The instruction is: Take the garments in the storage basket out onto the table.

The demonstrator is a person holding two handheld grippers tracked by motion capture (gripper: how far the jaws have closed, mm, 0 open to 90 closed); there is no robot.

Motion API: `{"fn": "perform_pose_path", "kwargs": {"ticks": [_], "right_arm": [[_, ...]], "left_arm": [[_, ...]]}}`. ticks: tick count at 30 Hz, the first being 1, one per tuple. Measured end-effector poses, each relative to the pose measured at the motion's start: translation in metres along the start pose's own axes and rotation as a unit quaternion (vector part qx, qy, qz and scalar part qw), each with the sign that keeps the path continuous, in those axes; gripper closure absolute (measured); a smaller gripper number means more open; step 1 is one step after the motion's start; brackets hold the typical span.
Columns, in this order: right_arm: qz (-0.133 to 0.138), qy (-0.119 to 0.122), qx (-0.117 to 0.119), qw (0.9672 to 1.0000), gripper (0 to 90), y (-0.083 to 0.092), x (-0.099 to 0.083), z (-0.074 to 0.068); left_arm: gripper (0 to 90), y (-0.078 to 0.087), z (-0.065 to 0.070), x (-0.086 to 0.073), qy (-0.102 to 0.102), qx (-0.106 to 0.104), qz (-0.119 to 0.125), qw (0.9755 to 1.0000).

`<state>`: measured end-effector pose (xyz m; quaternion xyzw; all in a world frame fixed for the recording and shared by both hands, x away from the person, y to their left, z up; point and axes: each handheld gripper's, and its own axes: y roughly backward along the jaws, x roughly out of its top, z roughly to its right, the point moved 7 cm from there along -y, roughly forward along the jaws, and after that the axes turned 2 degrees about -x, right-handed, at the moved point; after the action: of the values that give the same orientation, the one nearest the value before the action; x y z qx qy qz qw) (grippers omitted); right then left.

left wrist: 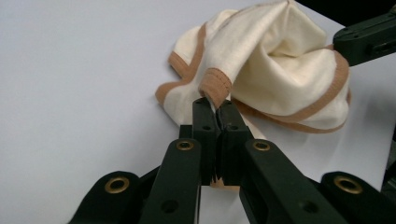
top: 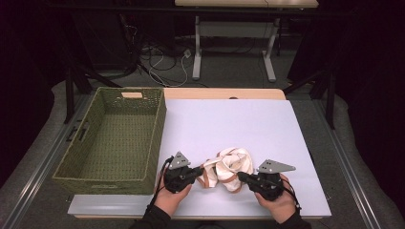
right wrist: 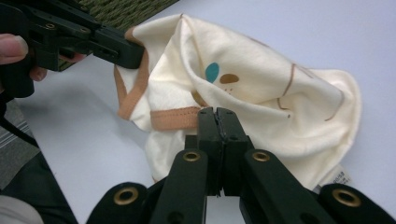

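Observation:
A crumpled cream garment with tan trim lies on the white board near the front edge, between my two grippers. My left gripper is shut on a tan-hemmed fold of the garment; in the left gripper view the jaws pinch that hem. My right gripper is shut on another tan edge at the garment's right side; the right gripper view shows the jaws closed on the trim of the garment, which bears a teal and a brown spot.
A green woven basket stands empty at the board's left edge, close to my left hand. Behind the garment the white board is bare. Past the table are a desk's legs and cables on the floor.

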<state>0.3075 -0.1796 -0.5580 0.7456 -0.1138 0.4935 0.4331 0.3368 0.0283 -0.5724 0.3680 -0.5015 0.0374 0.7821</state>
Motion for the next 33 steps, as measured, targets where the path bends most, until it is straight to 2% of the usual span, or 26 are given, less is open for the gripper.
{"fn": "perform_pose_path", "kwargs": {"ticks": [2, 9, 16, 18, 21, 22, 26, 28, 33], "right_arm": [[0.007, -0.009, -0.004, 0.9999, 90.0, 0.003, 0.002, 0.004], [0.019, -0.018, -0.011, 0.9996, 90.0, 0.011, 0.010, 0.011], [0.035, -0.010, -0.014, 0.9992, 90.0, 0.019, 0.019, 0.008], [0.037, -0.007, -0.014, 0.9992, 90.0, 0.021, 0.022, 0.009], [0.045, -0.003, -0.020, 0.9988, 90.0, 0.021, 0.025, 0.012], [0.046, -0.006, -0.025, 0.9986, 90.0, 0.022, 0.028, 0.016], [0.049, -0.019, -0.028, 0.9982, 90.0, 0.023, 0.030, 0.022], [0.051, -0.021, -0.028, 0.9981, 90.0, 0.023, 0.030, 0.024], [0.043, -0.022, -0.026, 0.9985, 90.0, 0.020, 0.026, 0.024]], "left_arm": [[88.0, 0.001, -0.004, 0.005, 0.003, 0.006, 0.005, 1.0000], [88.1, -0.002, -0.018, 0.026, 0.018, 0.026, 0.024, 0.9992], [88.2, -0.008, -0.030, 0.047, 0.031, 0.039, 0.042, 0.9979], [88.2, -0.010, -0.037, 0.056, 0.035, 0.049, 0.049, 0.9970], [88.2, -0.012, -0.042, 0.060, 0.037, 0.055, 0.047, 0.9967], [88.2, -0.014, -0.047, 0.064, 0.047, 0.060, 0.052, 0.9957], [88.2, -0.018, -0.053, 0.067, 0.057, 0.058, 0.053, 0.9953], [88.2, -0.021, -0.056, 0.065, 0.056, 0.059, 0.045, 0.9956], [88.2, -0.028, -0.065, 0.064, 0.071, 0.065, 0.049, 0.9941]]}}
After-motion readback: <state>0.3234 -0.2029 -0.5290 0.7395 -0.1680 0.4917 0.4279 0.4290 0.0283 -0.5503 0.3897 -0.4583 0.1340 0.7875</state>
